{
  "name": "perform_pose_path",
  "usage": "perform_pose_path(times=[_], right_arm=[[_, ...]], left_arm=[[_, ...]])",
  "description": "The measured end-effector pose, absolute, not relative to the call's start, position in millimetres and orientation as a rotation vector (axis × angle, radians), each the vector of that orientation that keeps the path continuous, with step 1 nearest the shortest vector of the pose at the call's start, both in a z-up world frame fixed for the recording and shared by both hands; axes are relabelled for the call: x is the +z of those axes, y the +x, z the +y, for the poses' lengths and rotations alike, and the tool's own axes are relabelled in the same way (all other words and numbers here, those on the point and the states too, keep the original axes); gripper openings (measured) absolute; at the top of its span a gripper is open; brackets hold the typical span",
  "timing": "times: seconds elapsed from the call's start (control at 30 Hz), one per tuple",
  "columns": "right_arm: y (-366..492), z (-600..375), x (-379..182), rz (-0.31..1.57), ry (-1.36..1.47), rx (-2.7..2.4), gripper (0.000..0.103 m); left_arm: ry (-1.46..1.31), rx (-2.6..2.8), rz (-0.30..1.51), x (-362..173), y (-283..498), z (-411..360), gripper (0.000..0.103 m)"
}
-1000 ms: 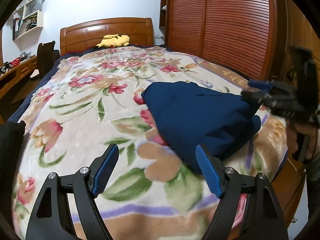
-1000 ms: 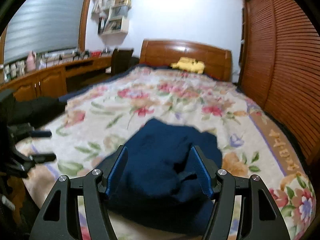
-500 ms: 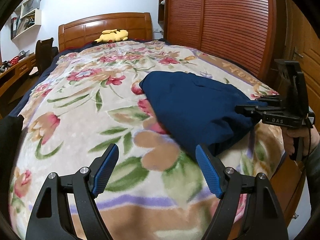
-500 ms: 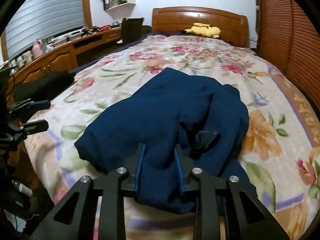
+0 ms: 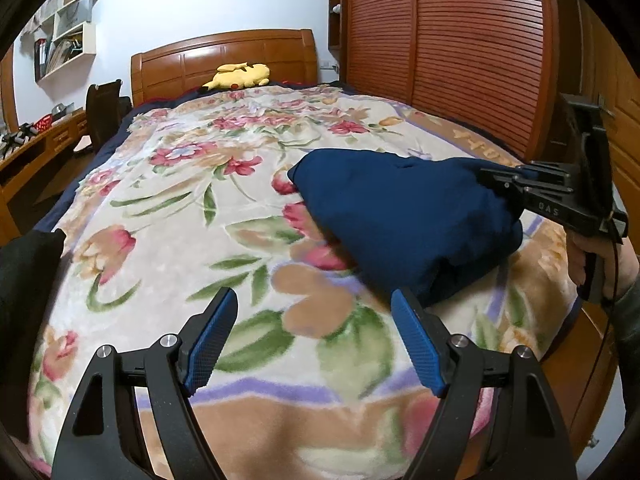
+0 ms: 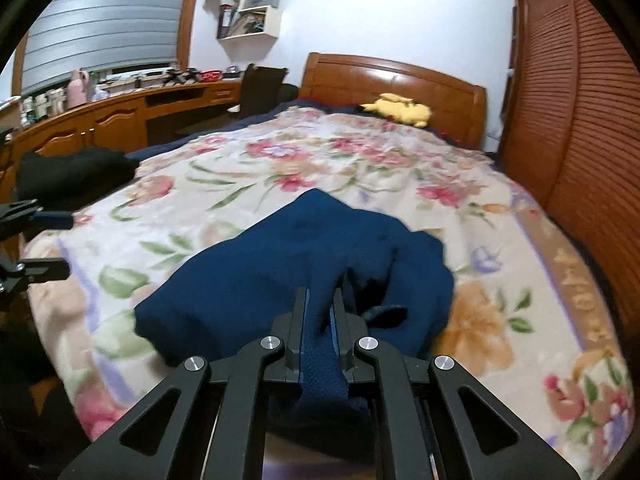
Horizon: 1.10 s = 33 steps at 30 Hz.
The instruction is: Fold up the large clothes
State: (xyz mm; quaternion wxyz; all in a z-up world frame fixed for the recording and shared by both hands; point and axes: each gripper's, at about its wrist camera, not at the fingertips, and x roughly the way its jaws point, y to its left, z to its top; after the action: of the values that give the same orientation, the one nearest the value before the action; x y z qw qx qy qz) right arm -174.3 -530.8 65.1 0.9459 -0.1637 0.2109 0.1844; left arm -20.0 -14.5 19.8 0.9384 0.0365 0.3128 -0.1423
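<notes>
A crumpled navy blue garment (image 5: 404, 216) lies on the floral bedspread (image 5: 192, 216) near the foot of the bed; it also shows in the right wrist view (image 6: 288, 264). My right gripper (image 6: 320, 312) is shut on a fold of its near edge and lifts that edge slightly; it shows in the left wrist view (image 5: 496, 180) at the garment's right side. My left gripper (image 5: 316, 340) is open and empty over the bedspread, just left of and in front of the garment; it shows at the left edge of the right wrist view (image 6: 48, 244).
A black garment (image 6: 72, 172) lies at the bed's left edge. A yellow plush toy (image 5: 238, 76) sits by the wooden headboard (image 5: 224, 60). A slatted wardrobe (image 5: 460, 48) runs along the right. A desk (image 6: 132, 112) and chair (image 6: 260, 88) stand on the left.
My right gripper has closed on the navy garment's near edge and raised it a little. My left gripper has stayed open and hardly moved.
</notes>
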Motion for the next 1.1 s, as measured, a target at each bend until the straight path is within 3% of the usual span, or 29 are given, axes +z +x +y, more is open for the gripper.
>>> perform_pose_path(times=[0.17,0.33,0.47,0.53,0.63,0.7,1.1], right_arm=[[-176.2,-549.8,64.6,0.442,-0.384,0.225,0.008],[-162.2,-572.2,41.9,0.57,-0.289,0.208,0.008],[-169.2,-571.7,37.4,0.567,-0.21,0.212,0.012],[-180.3,-571.3,38.2,0.568,-0.175,0.189,0.029],[-199.7,-574.7,48.6,0.549,-0.174,0.172,0.046],[-215.4,-579.7,53.7,0.524,-0.163,0.18,0.052],[-255.7,-585.4,63.4,0.595,-0.175,0.118,0.052]], left_arm=[[0.042,-0.28,0.599,31.7,-35.8,-2.9,0.08],[0.017,-0.302,0.588,35.5,-37.7,9.0,0.08],[0.025,-0.315,0.592,33.3,-23.4,12.6,0.08],[0.021,-0.343,0.603,32.4,-11.7,10.0,0.08],[0.047,-0.352,0.593,31.6,5.0,0.4,0.08],[0.043,-0.369,0.596,29.0,19.0,-7.6,0.08],[0.083,-0.497,0.573,36.4,85.5,-53.0,0.08]])
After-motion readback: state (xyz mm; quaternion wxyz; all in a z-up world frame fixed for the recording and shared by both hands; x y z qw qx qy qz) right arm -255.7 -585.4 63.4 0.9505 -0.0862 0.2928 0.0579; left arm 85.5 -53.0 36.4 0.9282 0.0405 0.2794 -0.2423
